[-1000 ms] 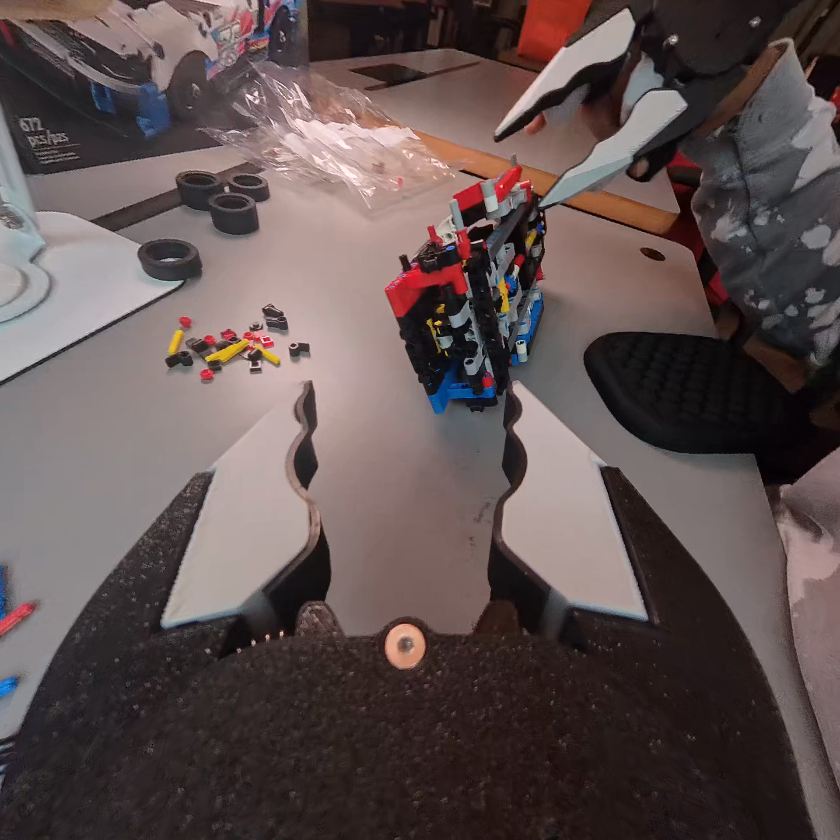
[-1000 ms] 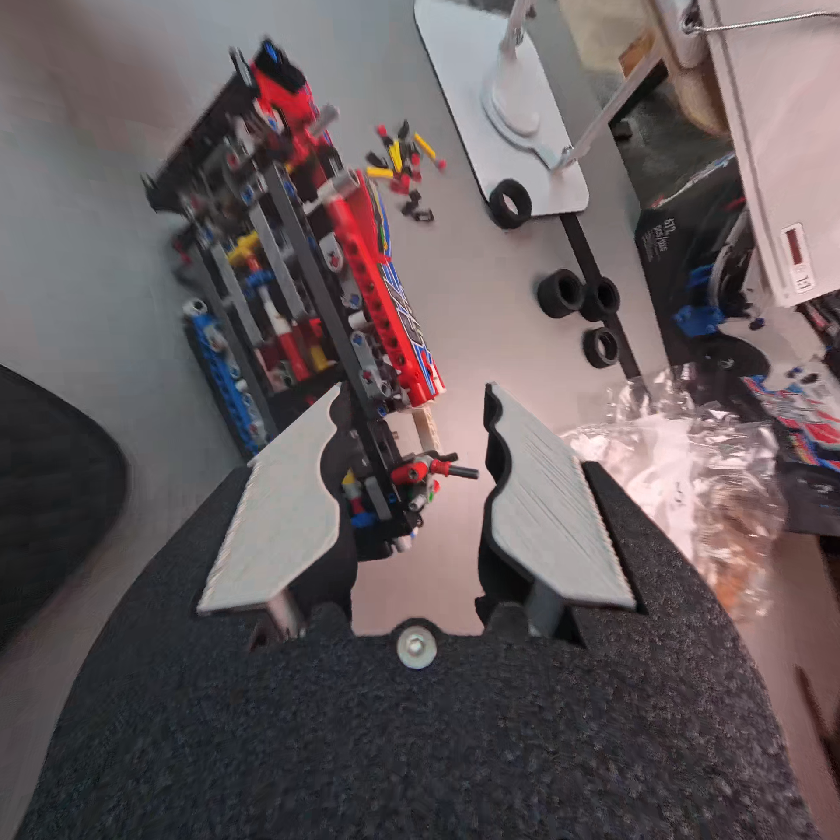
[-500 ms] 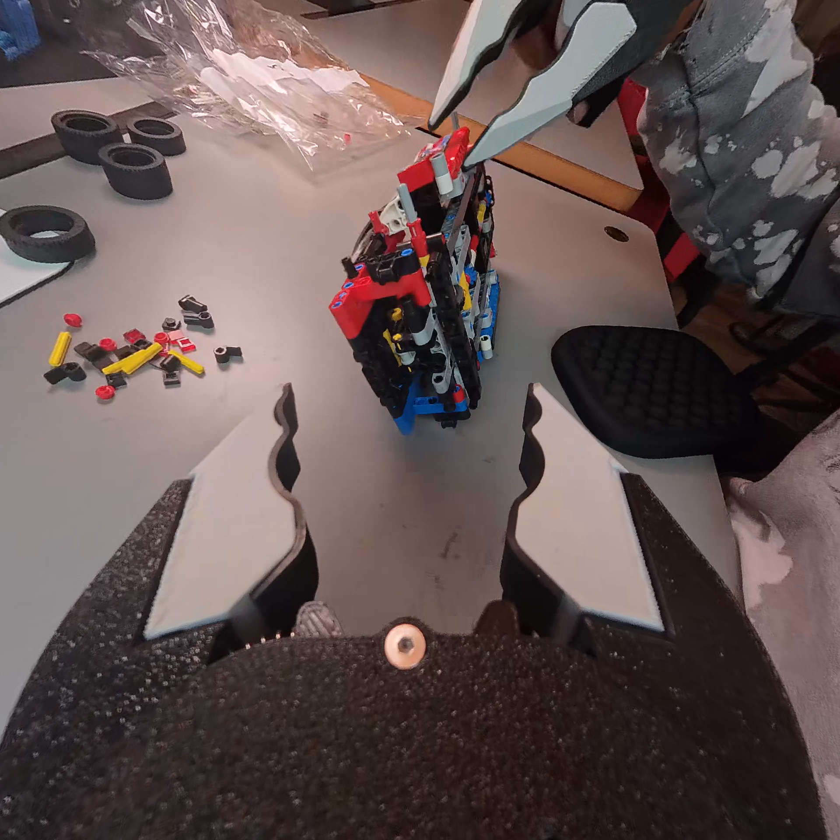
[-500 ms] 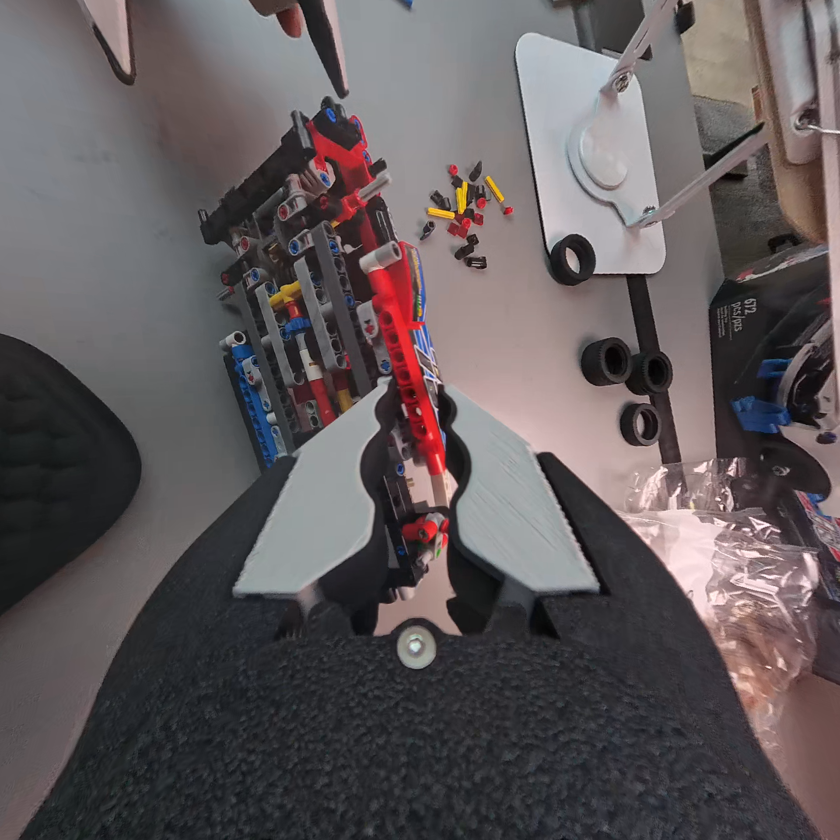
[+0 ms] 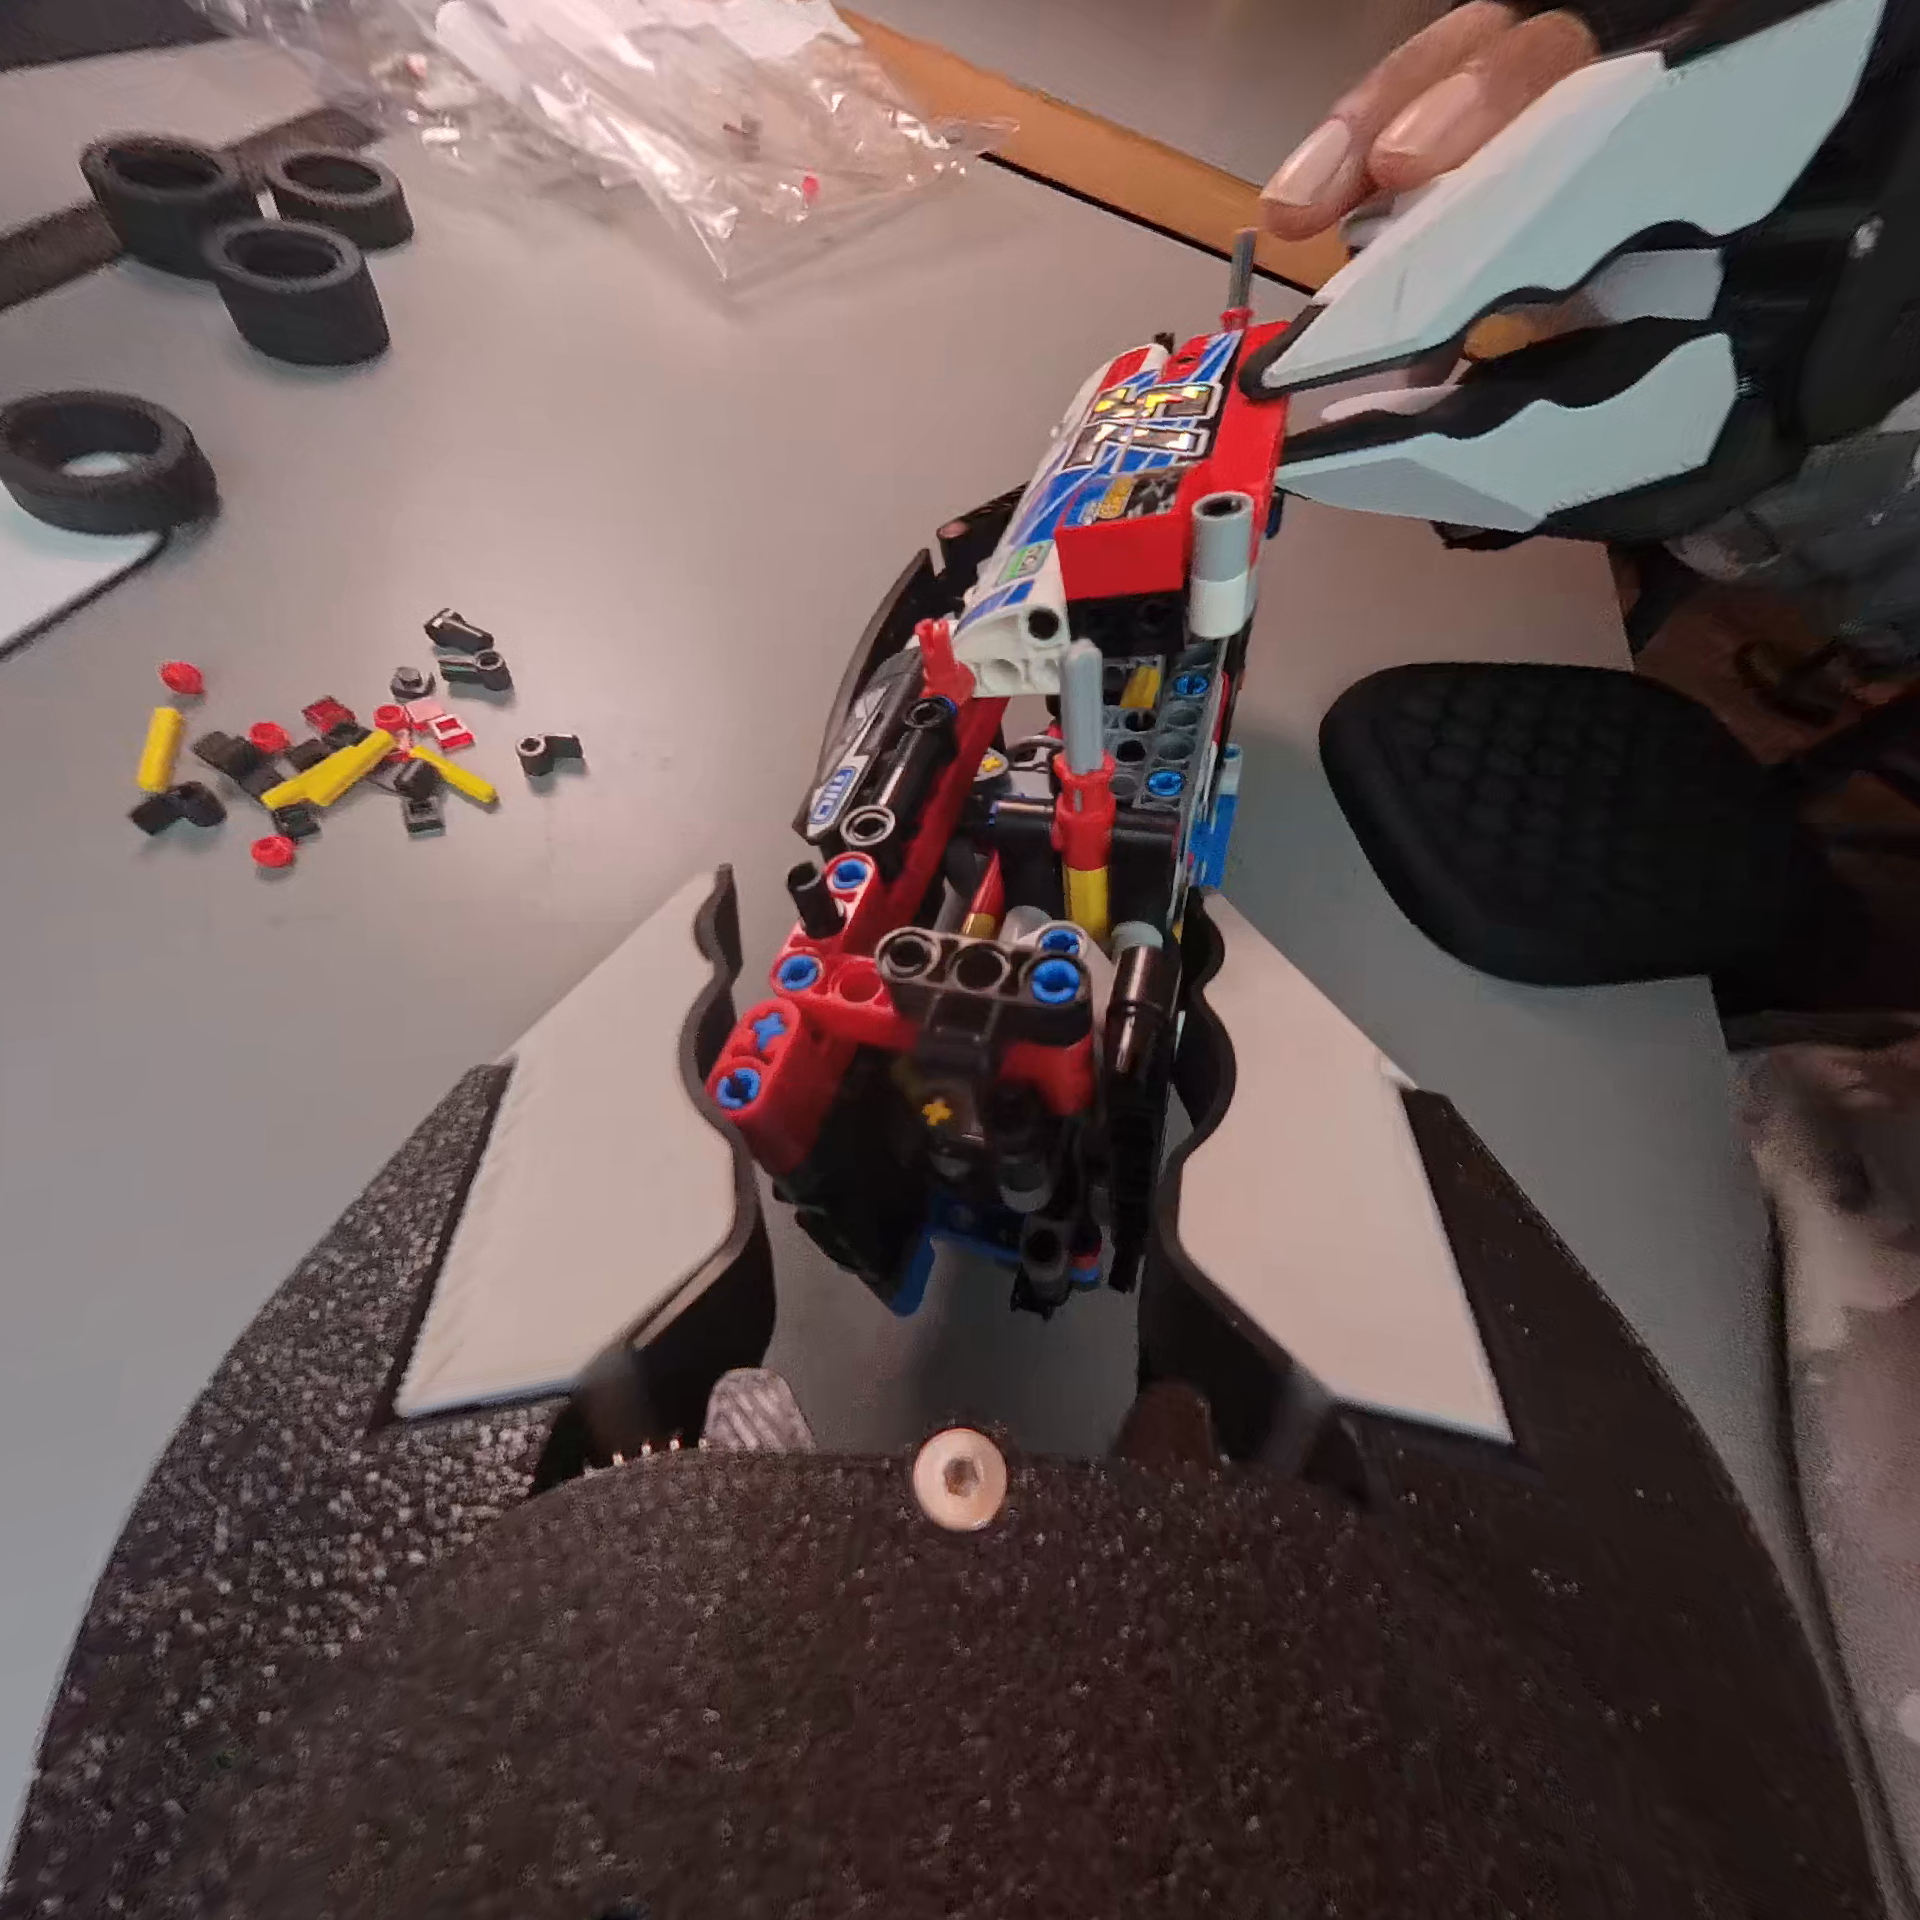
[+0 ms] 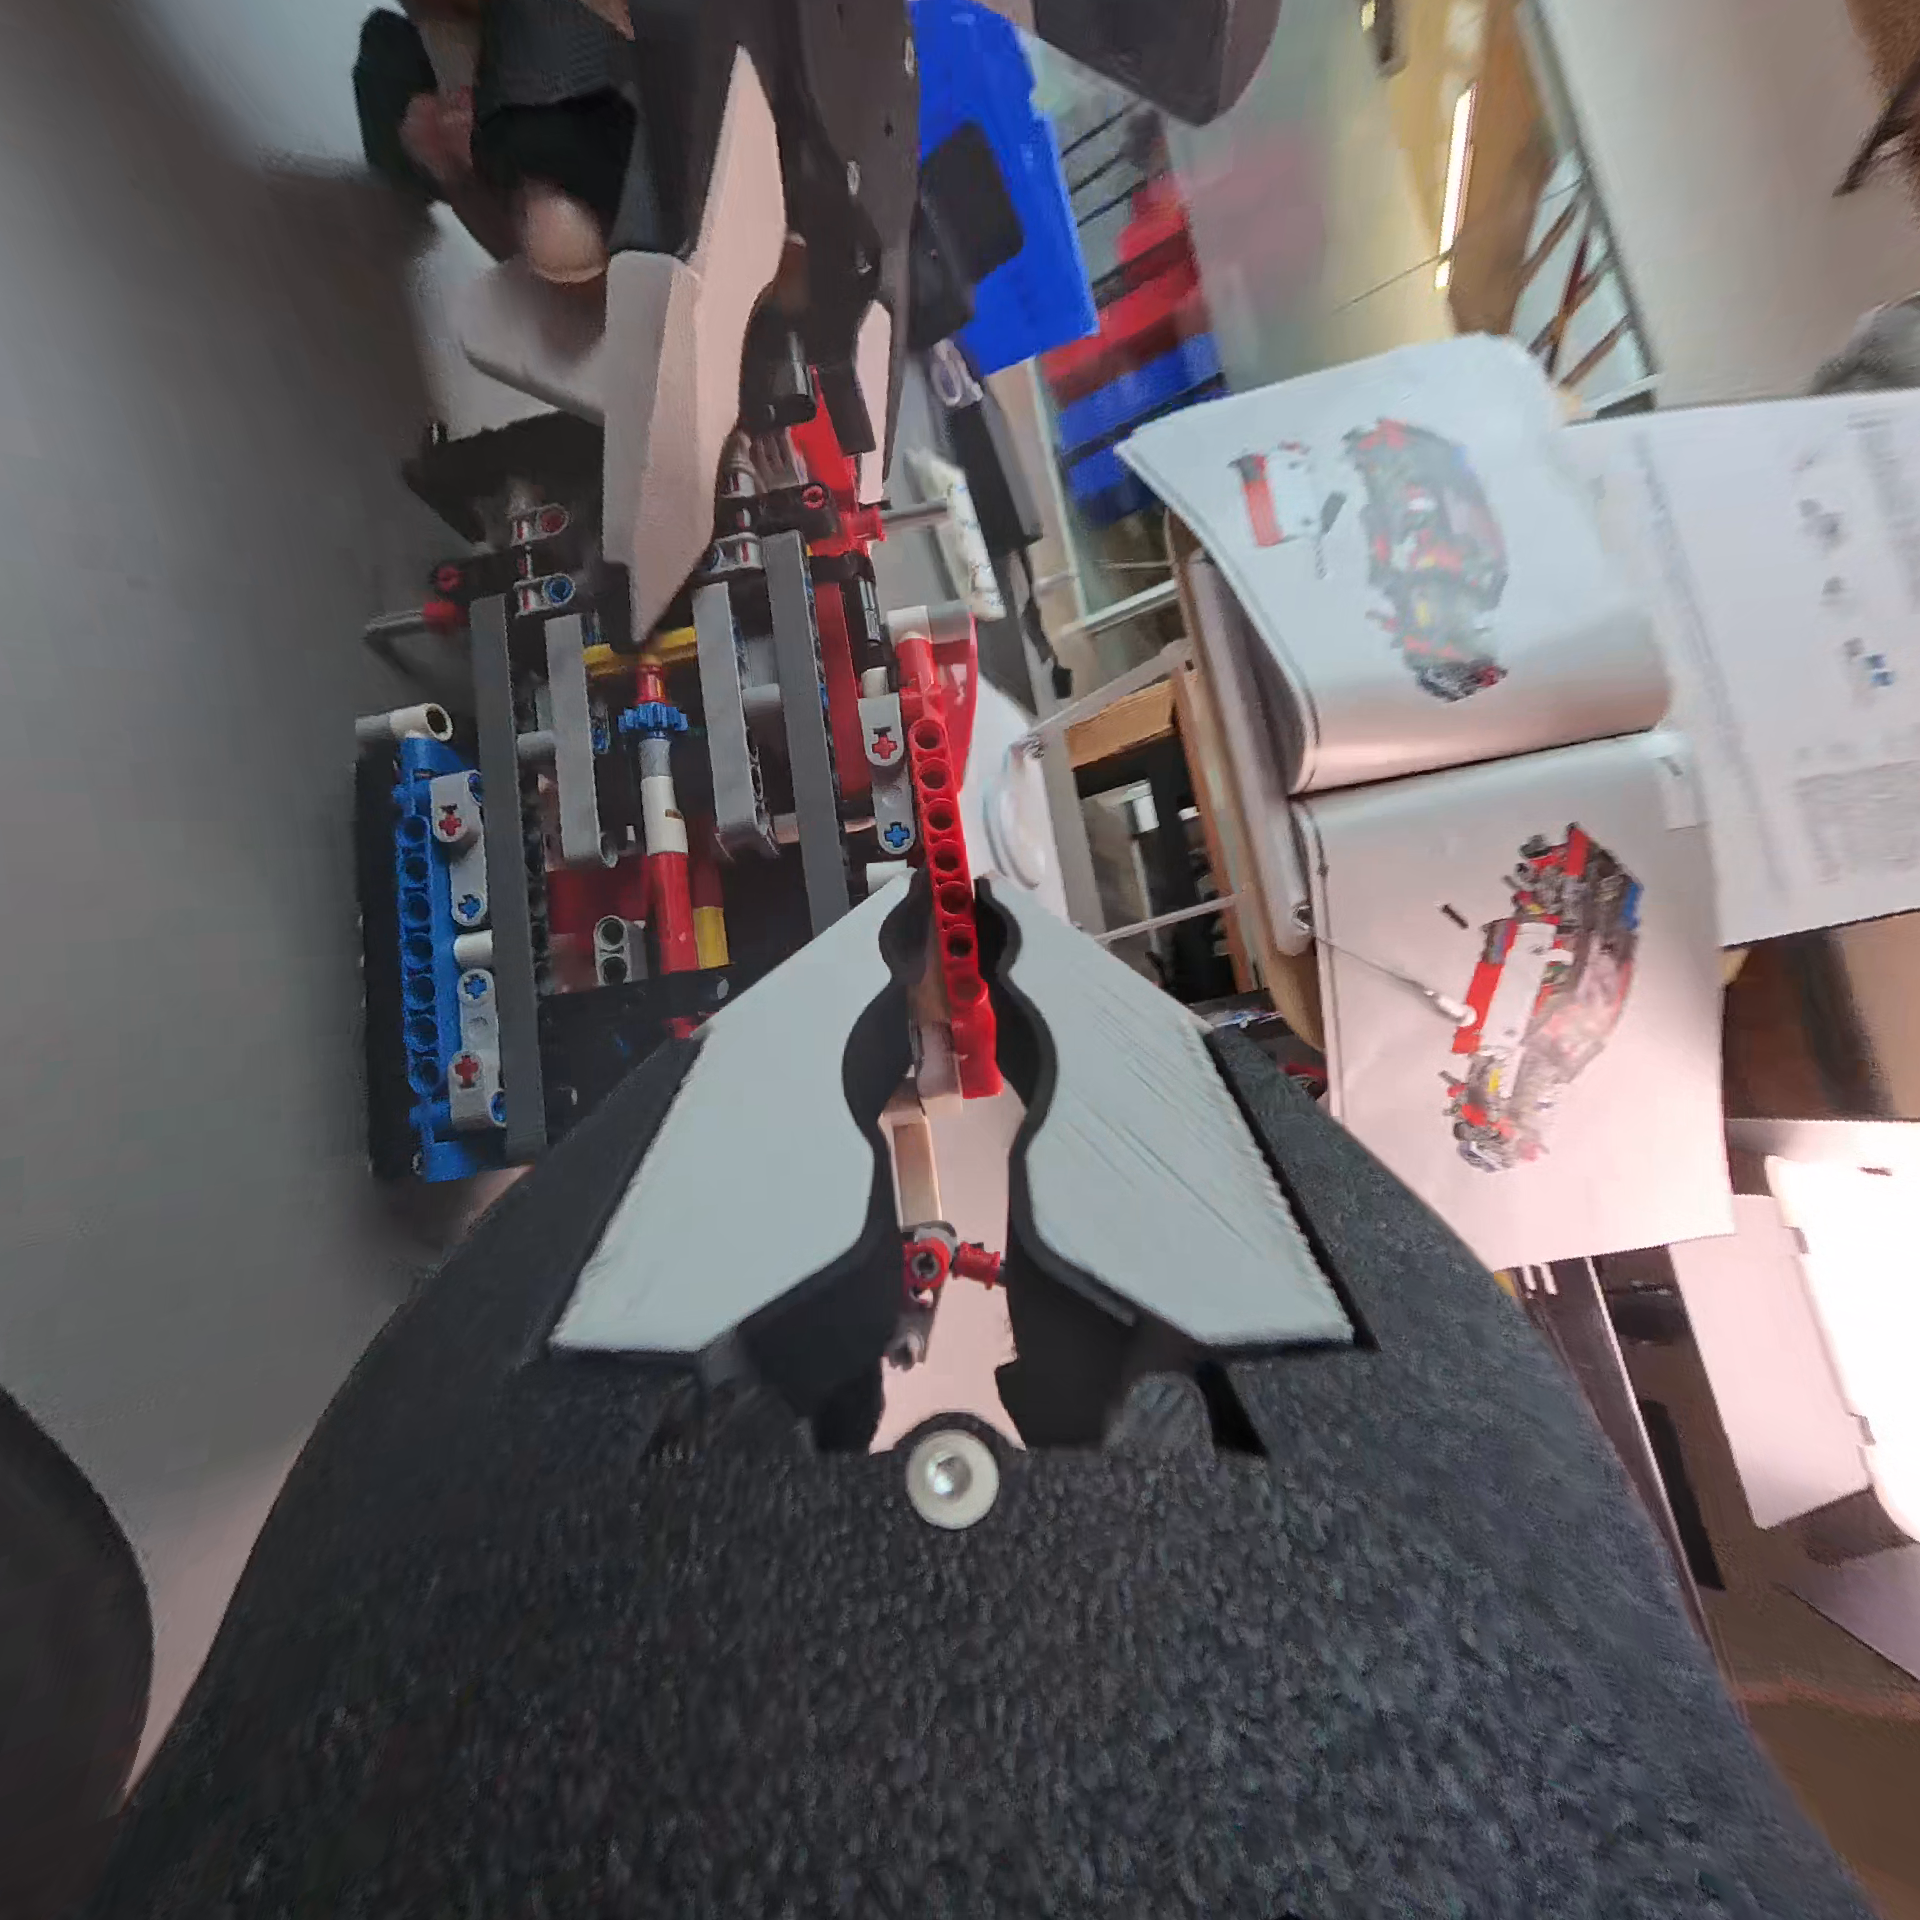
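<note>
A partly built brick-model car (image 5: pixel 1049 790) stands tipped on its side above the grey counter (image 5: pixel 623 468), its red, blue and black beams and pins exposed, a printed red-and-white side panel facing up and left. The right tool (image 6: pixel 948 935) is clamped narrow on the long red holed beam (image 6: pixel 951 883) at the model's upper edge; in the left wrist view the same tool (image 5: pixel 1283 416) pinches the red corner of that panel, with a person's fingers (image 5: pixel 1382 135) just behind it. The left tool (image 5: pixel 961 956) is spread fairly wide around the model's near end, its right finger (image 5: pixel 1299 1164) touching the black side of the model, its left finger (image 5: pixel 613 1143) just beside the red beam end; whether it presses there cannot be told.

Left of the model lies a scatter of small loose pieces (image 5: pixel 322 748), yellow, red and black. Farther off are four black rubber tyres (image 5: pixel 291 281), one apart from the other three, and a crumpled clear plastic bag (image 5: pixel 665 114). A black textured pad (image 5: pixel 1558 821) lies right of the model. In the right wrist view an open instruction booklet (image 6: pixel 1455 790) with pictures of the car is propped up beyond the model, with blurred blue bins (image 6: pixel 1018 239) behind.
</note>
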`<move>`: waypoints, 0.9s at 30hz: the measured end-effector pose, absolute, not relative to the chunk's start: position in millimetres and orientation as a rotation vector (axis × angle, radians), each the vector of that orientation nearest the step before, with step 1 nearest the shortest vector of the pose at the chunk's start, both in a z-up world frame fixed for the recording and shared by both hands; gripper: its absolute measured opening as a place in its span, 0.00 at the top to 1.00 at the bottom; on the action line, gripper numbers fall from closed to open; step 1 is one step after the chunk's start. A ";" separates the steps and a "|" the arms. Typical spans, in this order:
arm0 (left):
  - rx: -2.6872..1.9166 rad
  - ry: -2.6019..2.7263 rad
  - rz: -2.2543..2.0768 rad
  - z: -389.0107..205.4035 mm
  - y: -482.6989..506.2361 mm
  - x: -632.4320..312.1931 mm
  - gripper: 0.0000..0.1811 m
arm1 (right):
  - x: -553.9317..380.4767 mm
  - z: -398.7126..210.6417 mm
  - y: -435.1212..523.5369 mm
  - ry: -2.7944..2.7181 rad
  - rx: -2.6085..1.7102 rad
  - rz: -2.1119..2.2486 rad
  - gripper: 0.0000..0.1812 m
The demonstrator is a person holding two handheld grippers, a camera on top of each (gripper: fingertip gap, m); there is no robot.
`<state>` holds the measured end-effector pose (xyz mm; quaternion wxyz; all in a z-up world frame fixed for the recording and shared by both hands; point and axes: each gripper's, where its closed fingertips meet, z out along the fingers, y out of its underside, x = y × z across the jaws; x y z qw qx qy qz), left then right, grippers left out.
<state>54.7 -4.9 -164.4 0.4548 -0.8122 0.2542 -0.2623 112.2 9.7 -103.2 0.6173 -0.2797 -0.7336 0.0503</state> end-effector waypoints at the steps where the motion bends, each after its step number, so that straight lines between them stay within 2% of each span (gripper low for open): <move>1: -1.964 0.667 -0.591 -161.5 -11.0 52.6 0.55 | 111.4 -101.0 3.5 -1.652 -0.618 0.126 0.95; 4: -1.844 0.755 -0.358 -152.5 -25.3 44.2 0.57 | 109.5 -98.1 -12.5 -1.636 -0.646 0.221 0.94; 6: -1.764 0.850 -0.108 -150.0 -31.6 35.4 0.58 | 108.9 -99.7 -19.0 -1.658 -0.746 0.366 0.85; 8: -1.691 0.929 0.082 -149.6 -38.1 29.6 0.58 | 109.7 -98.2 -21.9 -1.659 -0.866 0.528 0.81; 12: -1.692 0.943 0.152 -155.5 -45.7 22.4 0.58 | 110.4 -100.1 -21.8 -1.684 -1.075 0.732 0.78; 18: -1.674 0.974 0.186 -156.8 -47.6 24.2 0.58 | 106.7 -85.2 -12.5 -1.642 -1.310 0.948 0.80; 21: -1.670 0.992 0.223 -158.9 -48.3 24.2 0.58 | 100.2 -82.5 -0.1 -1.625 -1.400 0.899 0.86; 27: -1.686 1.031 0.356 -167.4 -49.5 26.8 0.59 | 85.5 -118.2 -9.7 -1.836 -1.546 0.720 0.89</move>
